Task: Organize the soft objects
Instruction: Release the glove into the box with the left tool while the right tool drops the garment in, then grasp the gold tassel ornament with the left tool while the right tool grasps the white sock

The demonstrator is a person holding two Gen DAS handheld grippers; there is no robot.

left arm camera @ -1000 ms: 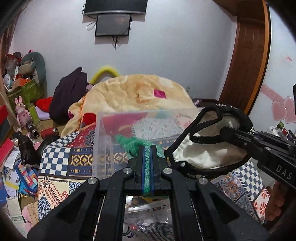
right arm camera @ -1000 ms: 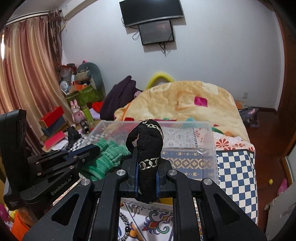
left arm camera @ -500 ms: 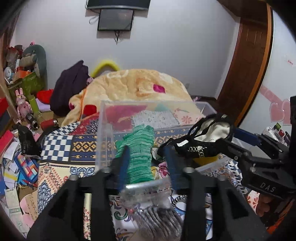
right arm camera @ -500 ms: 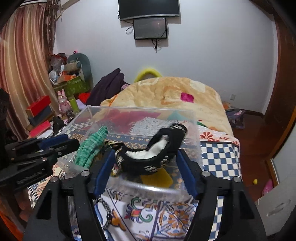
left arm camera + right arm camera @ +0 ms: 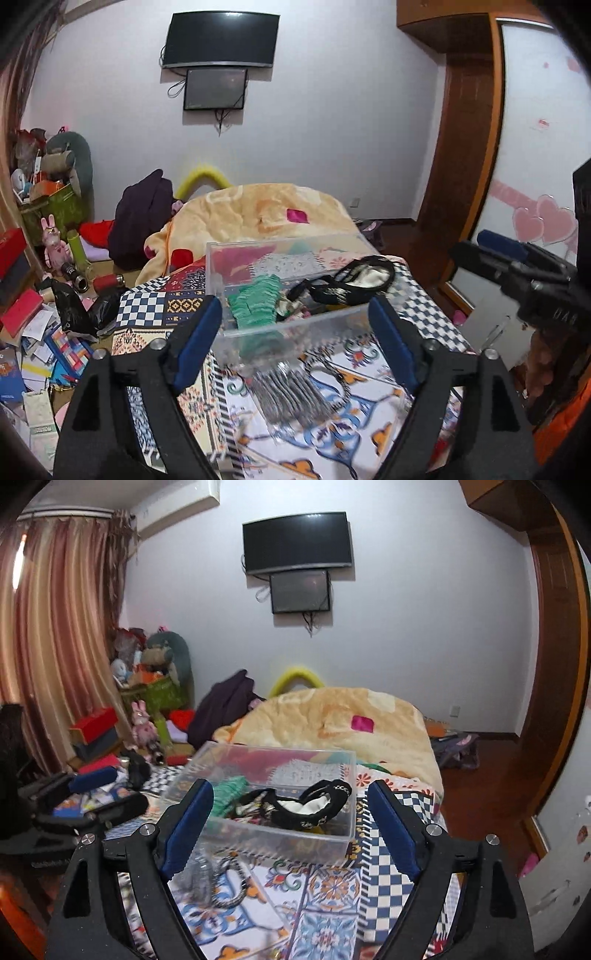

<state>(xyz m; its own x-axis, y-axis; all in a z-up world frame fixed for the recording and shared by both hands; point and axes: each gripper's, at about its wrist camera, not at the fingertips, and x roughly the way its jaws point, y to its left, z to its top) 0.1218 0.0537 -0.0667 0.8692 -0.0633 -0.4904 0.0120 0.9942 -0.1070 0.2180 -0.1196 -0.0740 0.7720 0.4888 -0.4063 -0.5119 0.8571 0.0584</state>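
A clear plastic box [image 5: 295, 321] [image 5: 343, 834] stands on the patterned bedcover. In it lie a green knitted piece [image 5: 255, 304] [image 5: 227, 790] on the left and a black, cream-lined soft item [image 5: 351, 278] [image 5: 299, 808] on the right. A grey knitted piece [image 5: 291, 395] [image 5: 197, 880] and a dark cord [image 5: 231, 899] lie on the cover in front of the box. My left gripper [image 5: 295, 339] is open and empty, above and in front of the box. My right gripper [image 5: 291, 825] is open and empty, also short of the box; it shows at the right in the left wrist view [image 5: 517, 266].
A beige blanket [image 5: 258, 218] is heaped on the bed behind the box. Boxes, toys and papers crowd the floor at the left [image 5: 40, 295]. A wooden door frame [image 5: 465, 155] and a white cabinet [image 5: 554, 878] stand at the right. A screen [image 5: 297, 546] hangs on the far wall.
Both grippers opened: the left let go of the green piece, the right let go of the black item, both now in the box. Both grippers then drew back and up.
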